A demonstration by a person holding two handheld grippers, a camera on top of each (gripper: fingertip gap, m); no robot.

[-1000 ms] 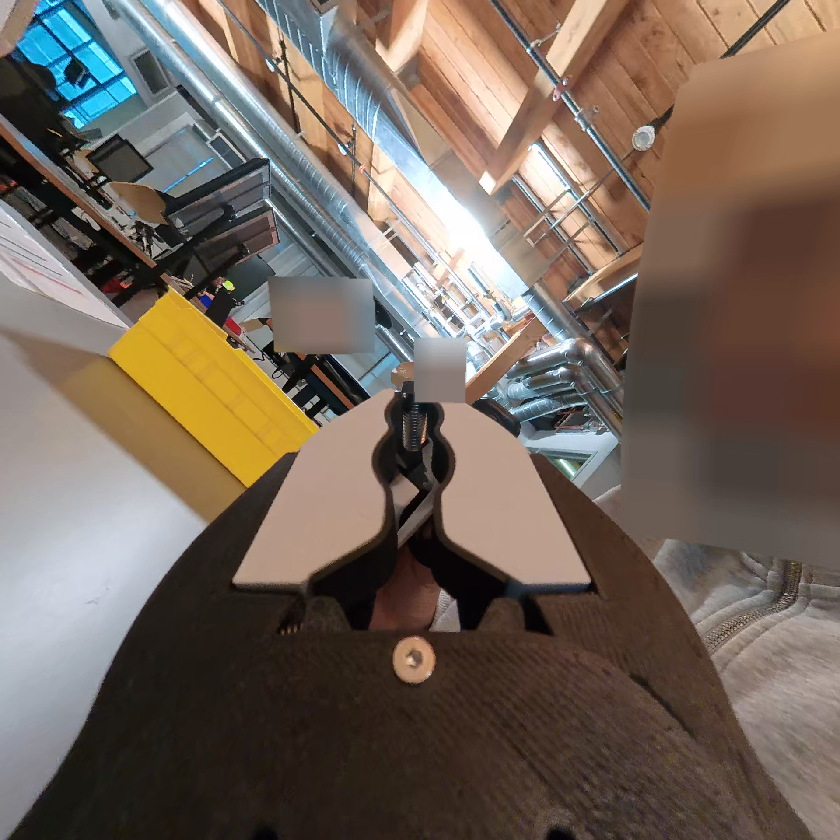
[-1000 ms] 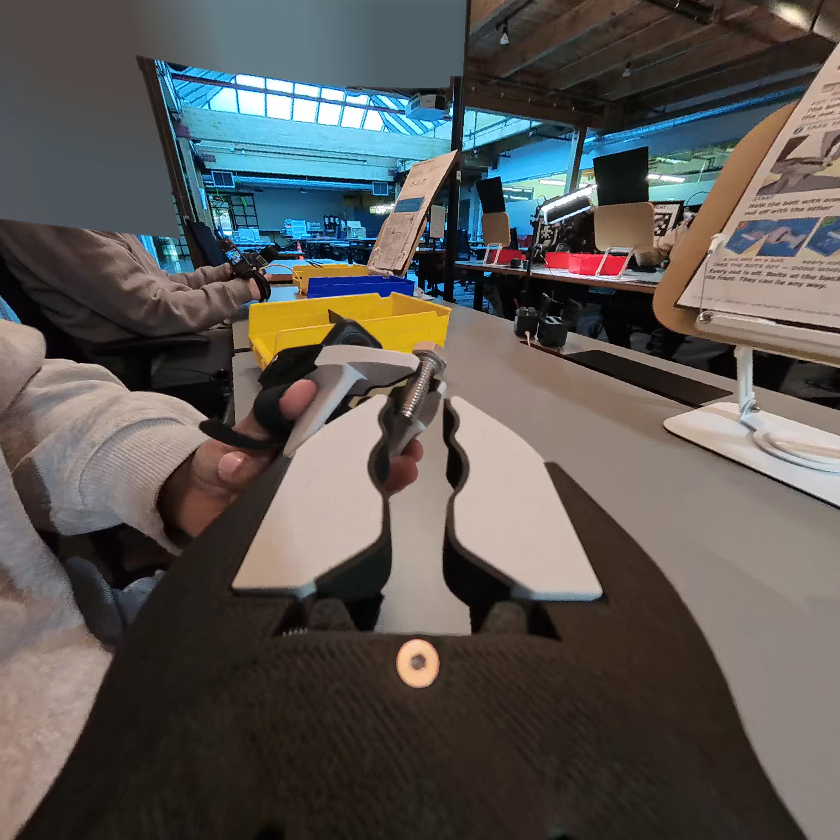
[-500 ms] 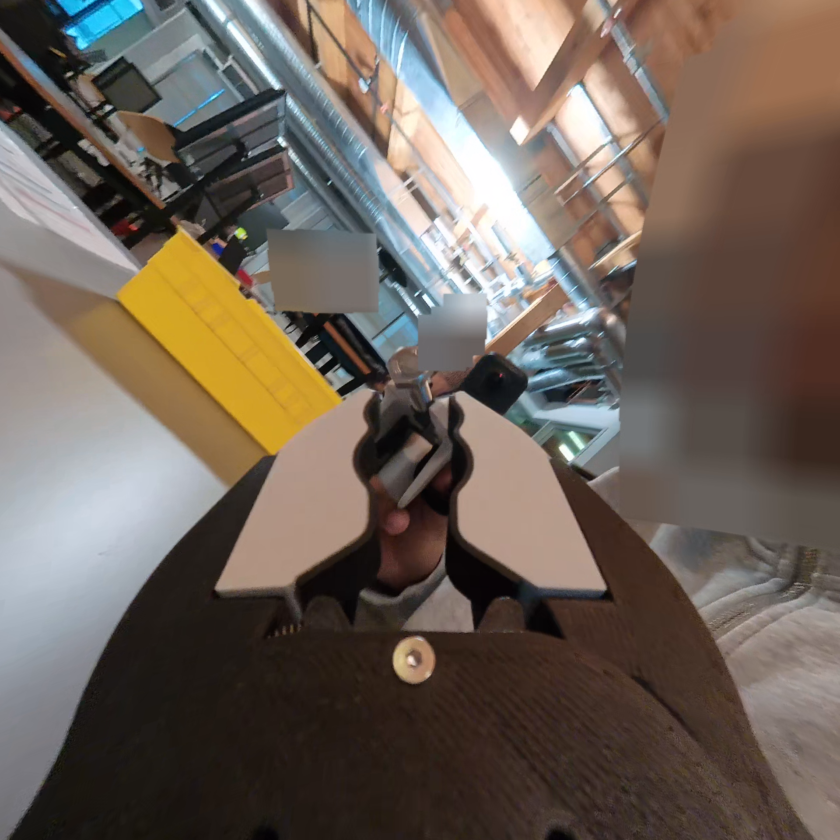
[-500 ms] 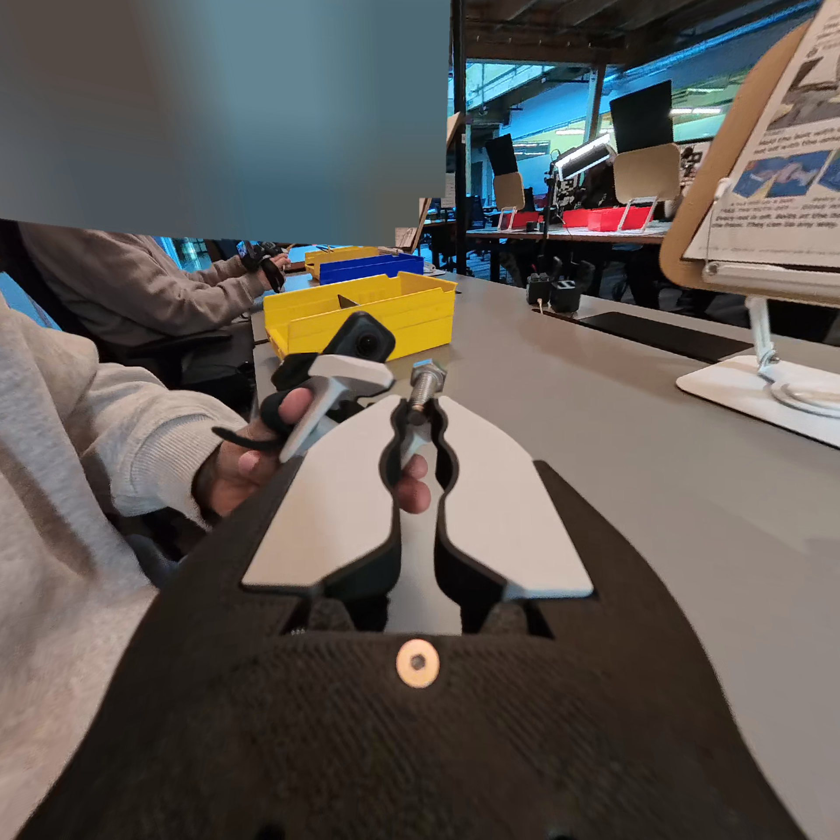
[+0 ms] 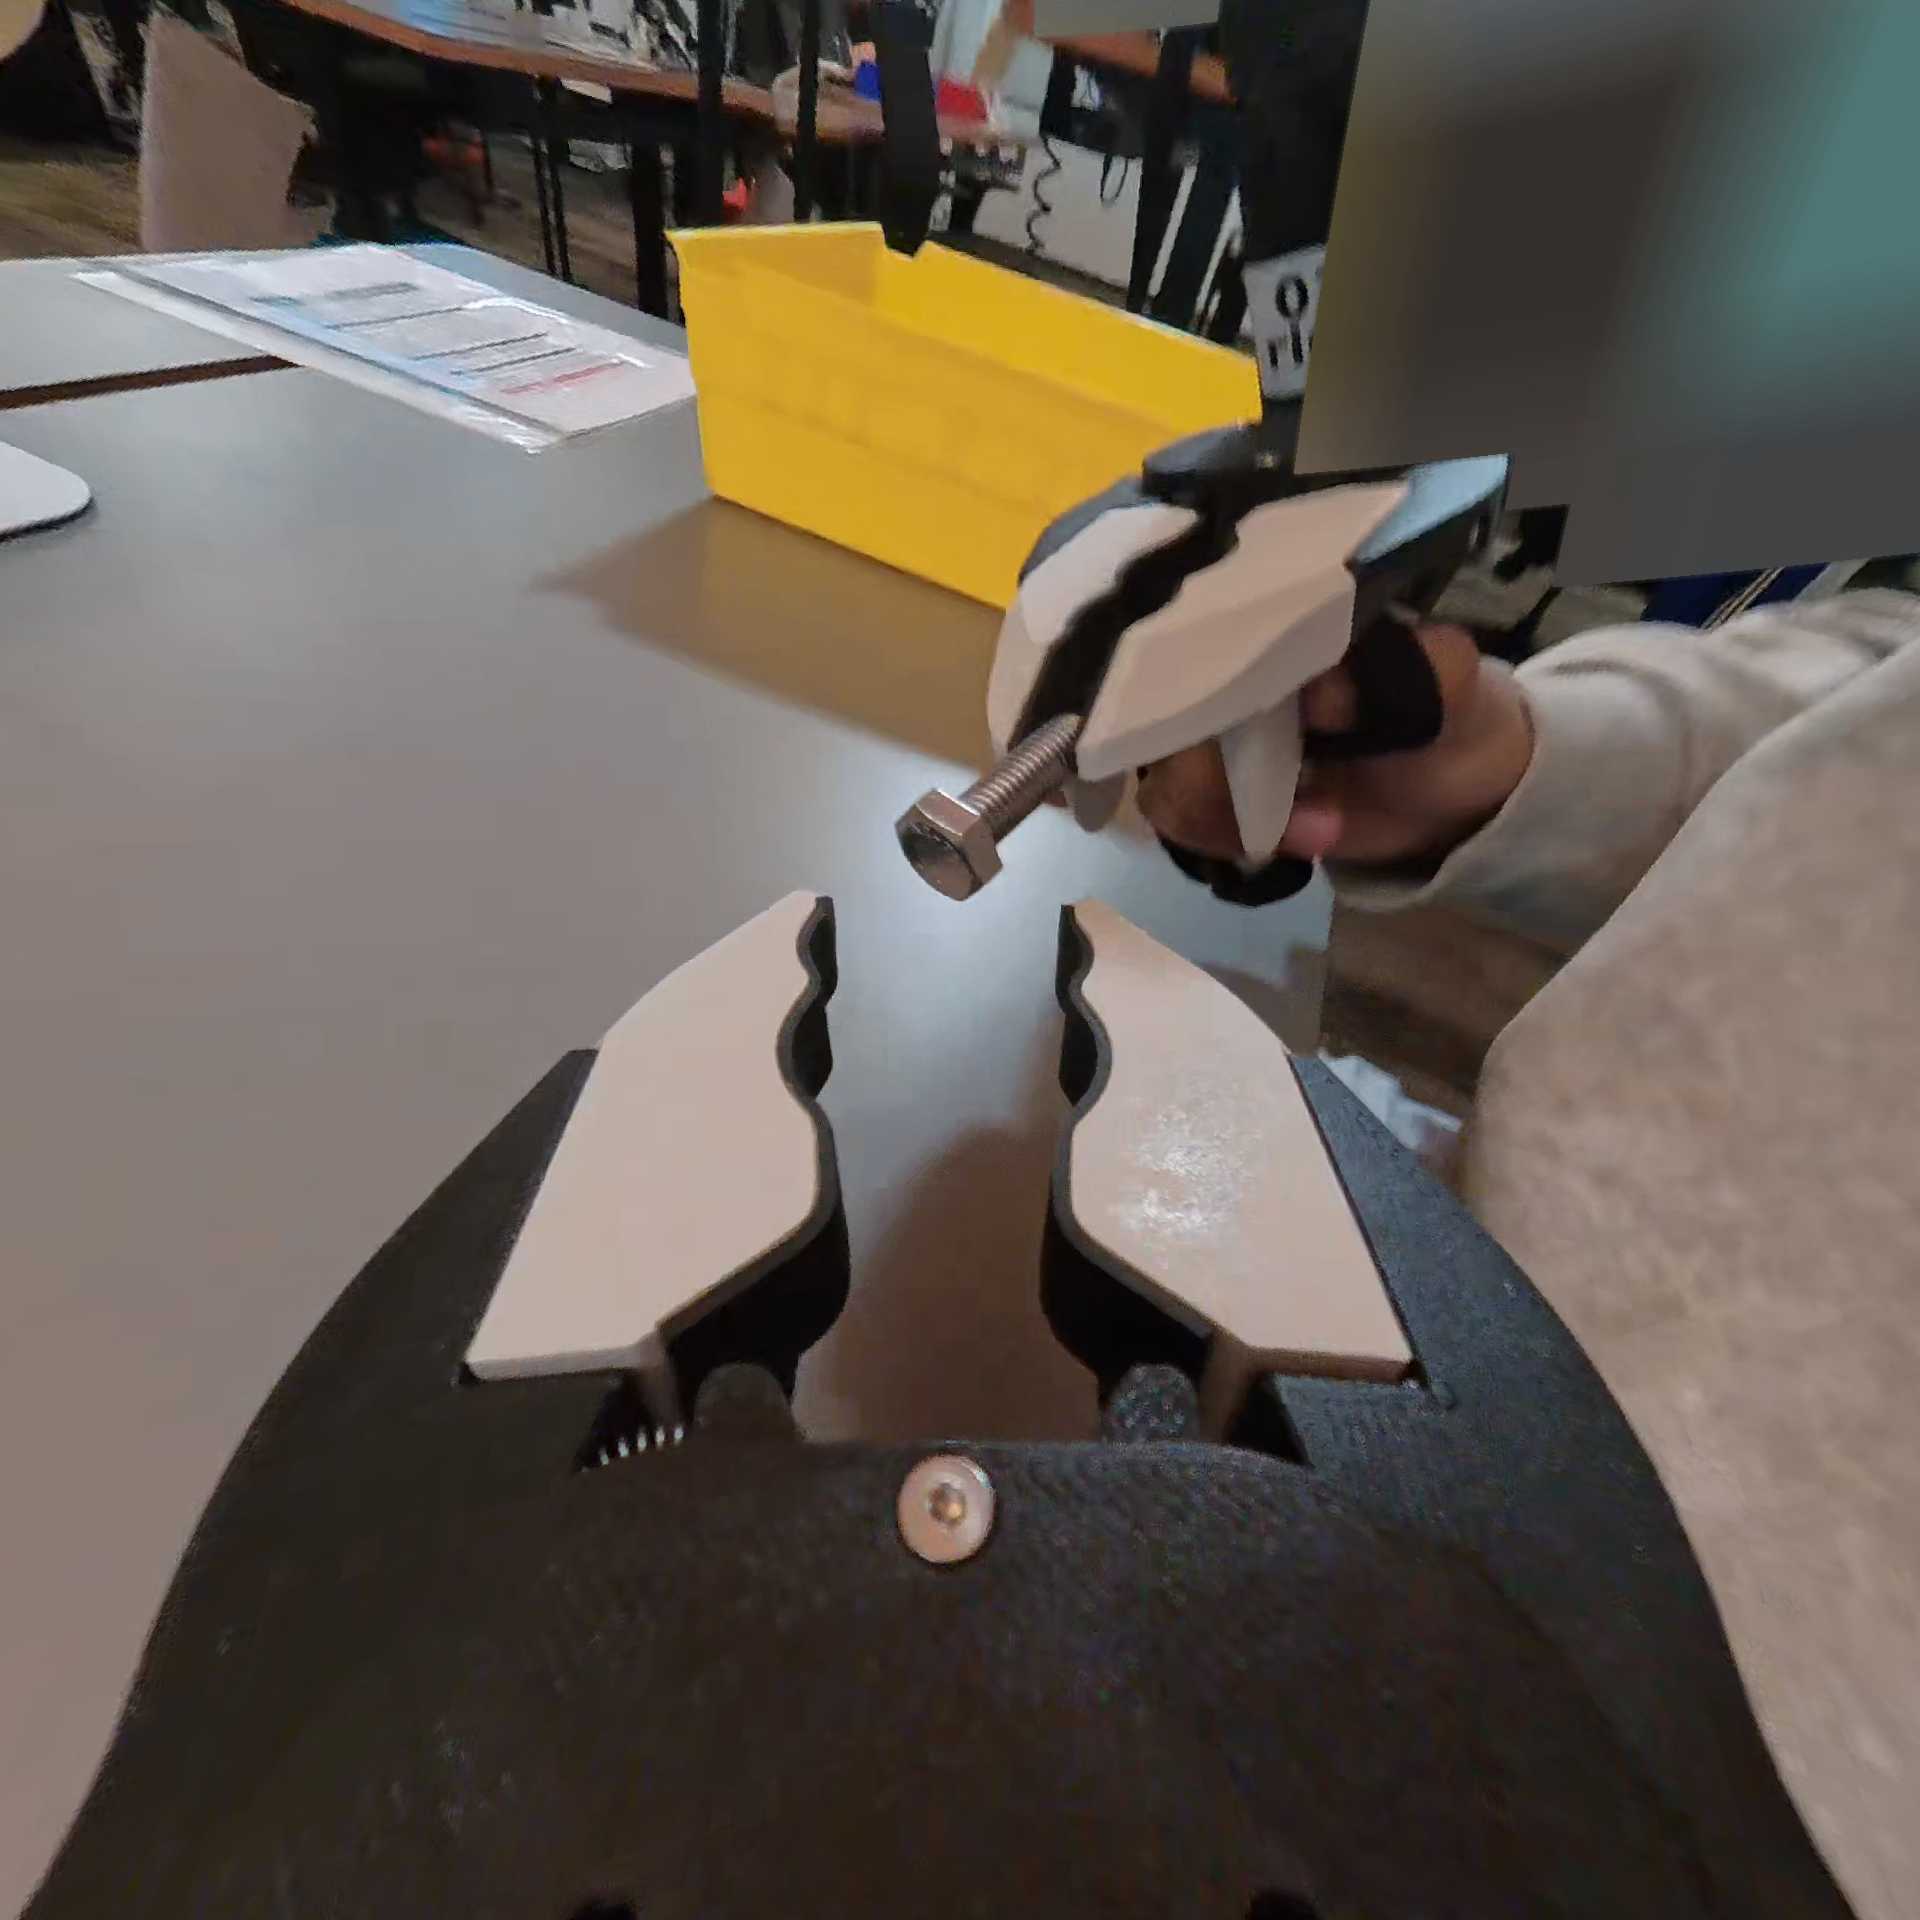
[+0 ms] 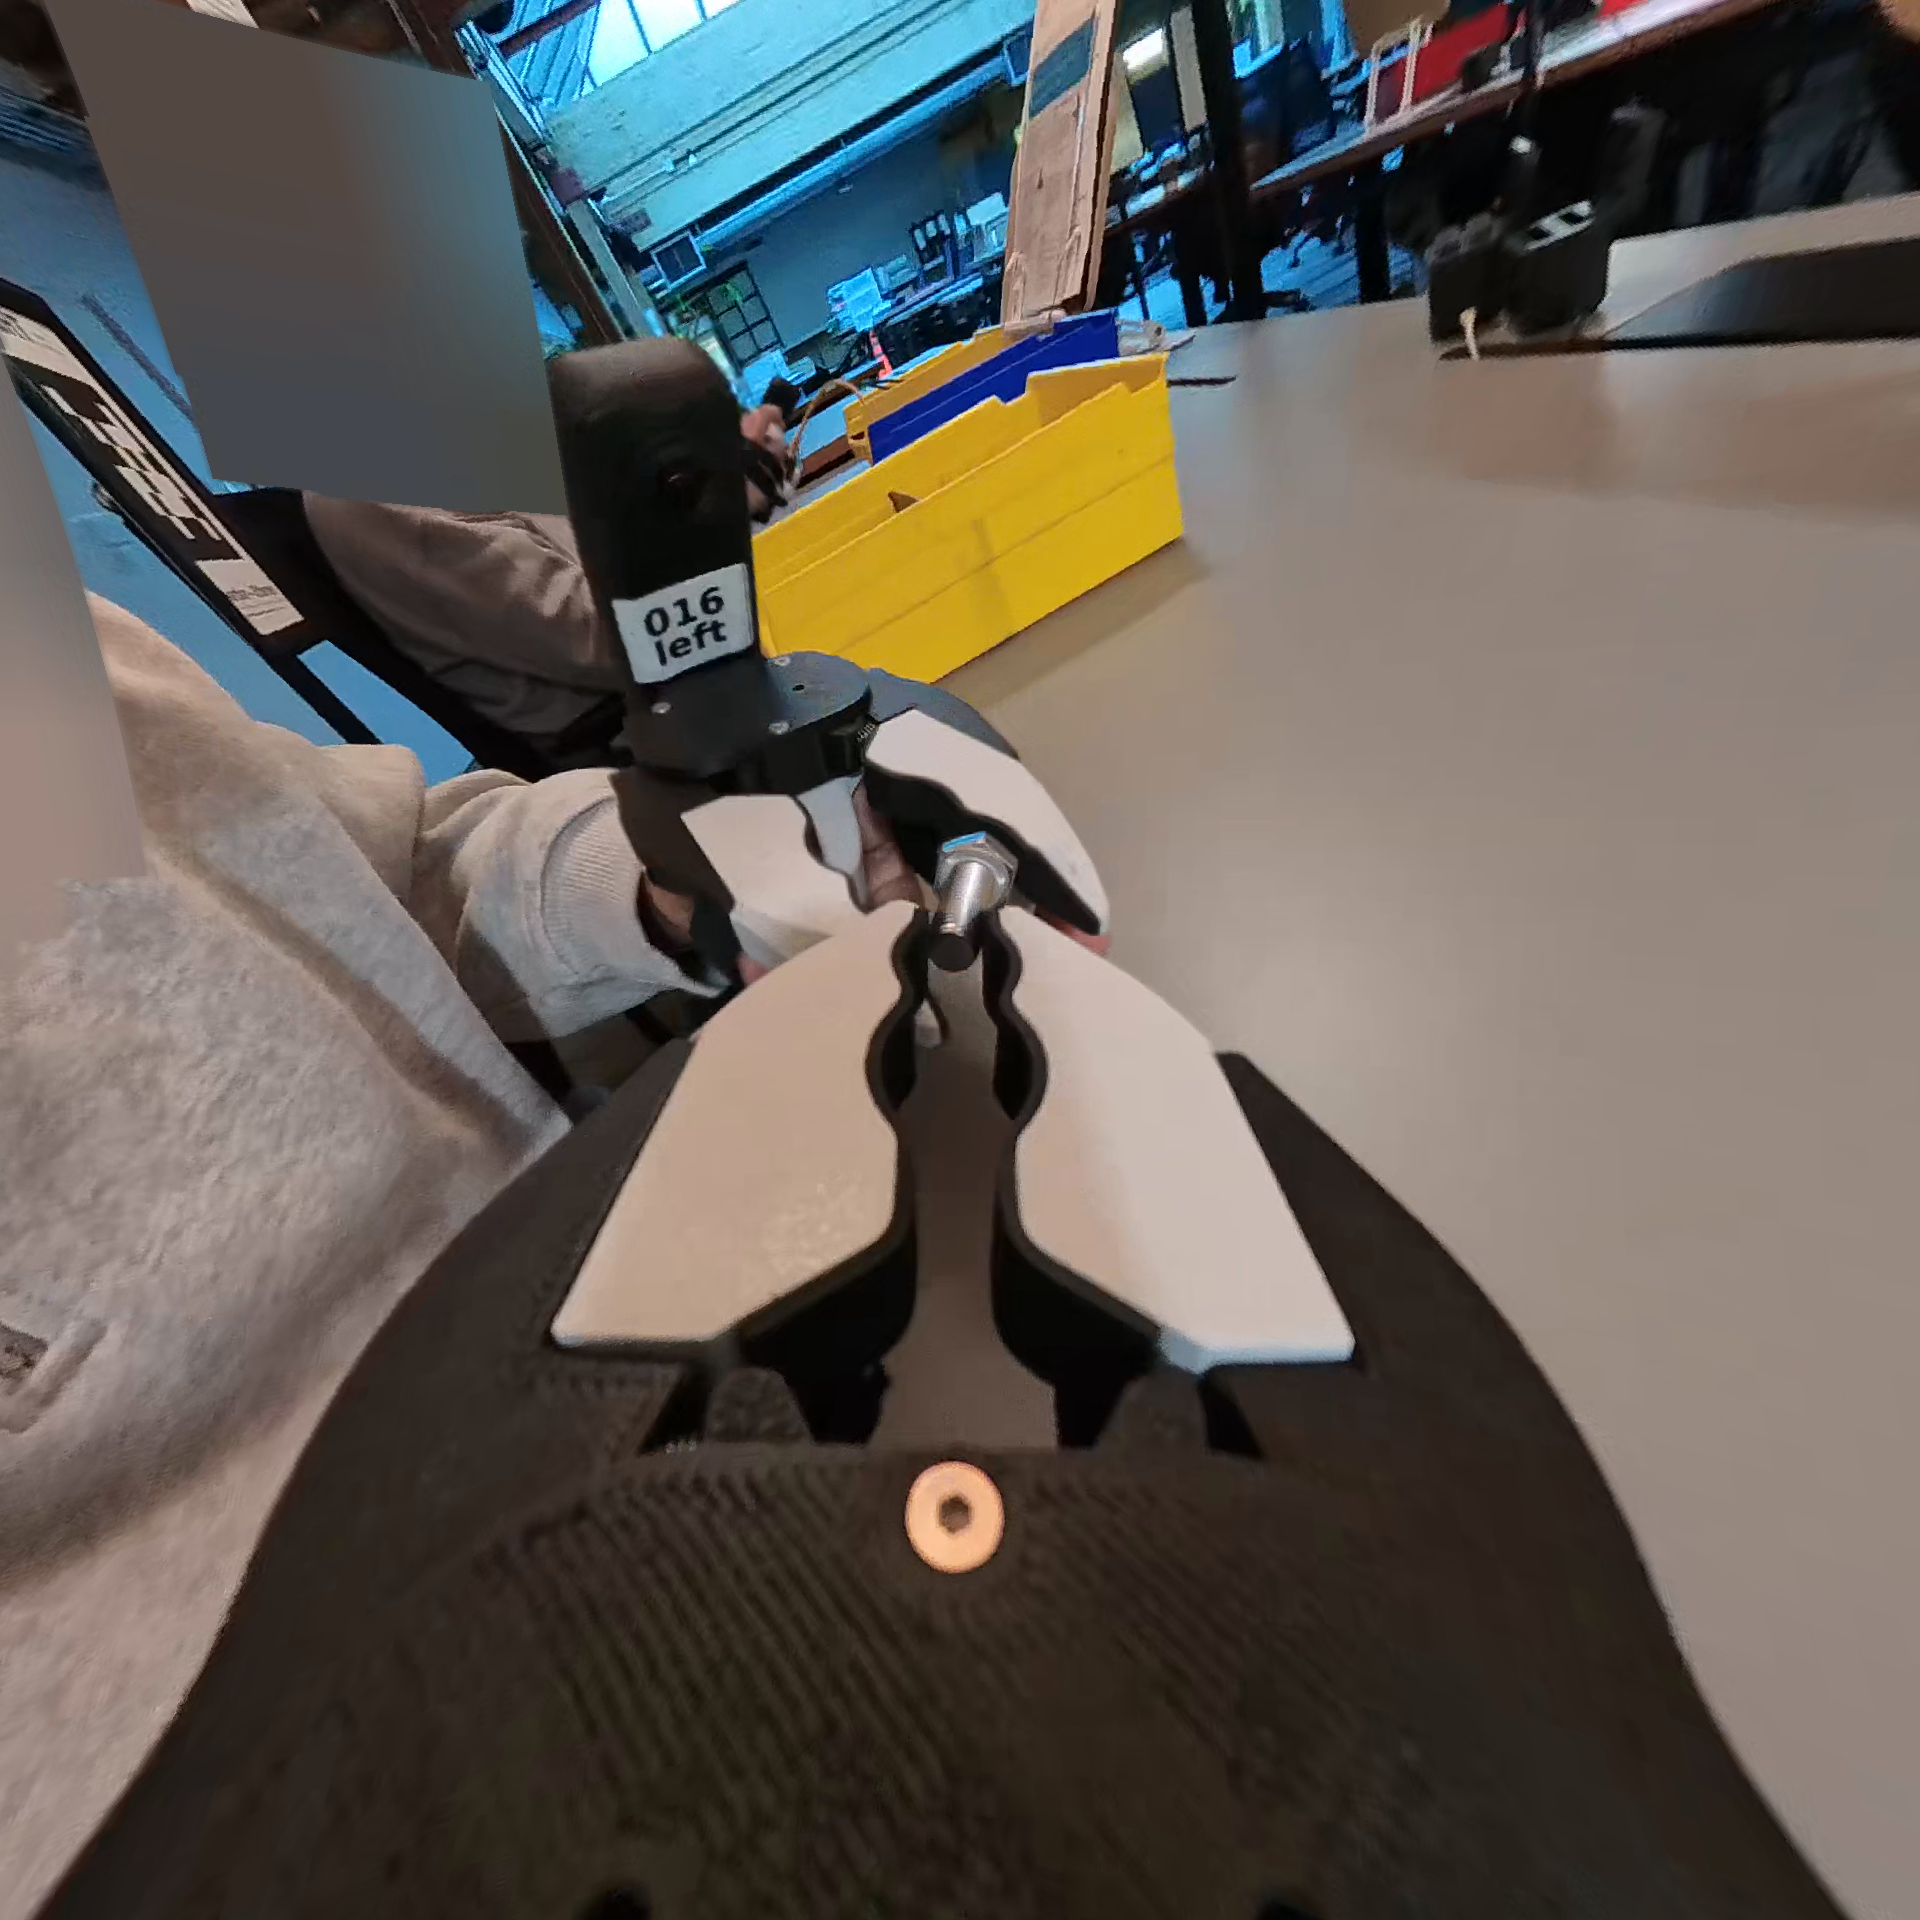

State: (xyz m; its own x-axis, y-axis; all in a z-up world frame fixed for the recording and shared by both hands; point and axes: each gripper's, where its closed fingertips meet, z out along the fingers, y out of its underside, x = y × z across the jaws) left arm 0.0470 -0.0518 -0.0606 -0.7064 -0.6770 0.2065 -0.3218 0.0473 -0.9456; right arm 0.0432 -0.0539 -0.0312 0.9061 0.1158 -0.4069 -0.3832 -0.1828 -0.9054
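Holding bolt [image 5: 1003, 784] by thread end only: right gripper [image 6: 951, 925] jaws nearly closed, clamped on shank tip. Hex head juts free, in air above grey table [image 5: 416, 675], yellow bin [image 5: 935, 416] behind. Left gripper [image 5: 945, 925] jaws wide apart, empty, tips just below hex head, not touching. Judgement: short hold on threads lets bolt pivot, so firm squeeze and steady wrist matter. Left jaws best centred on hex flats, square to bolt axis, before any closing.

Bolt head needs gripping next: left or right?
Left, probably. The left gripper is open and empty, just below the bolt head, which points toward it. The right gripper is shut on the threaded end.
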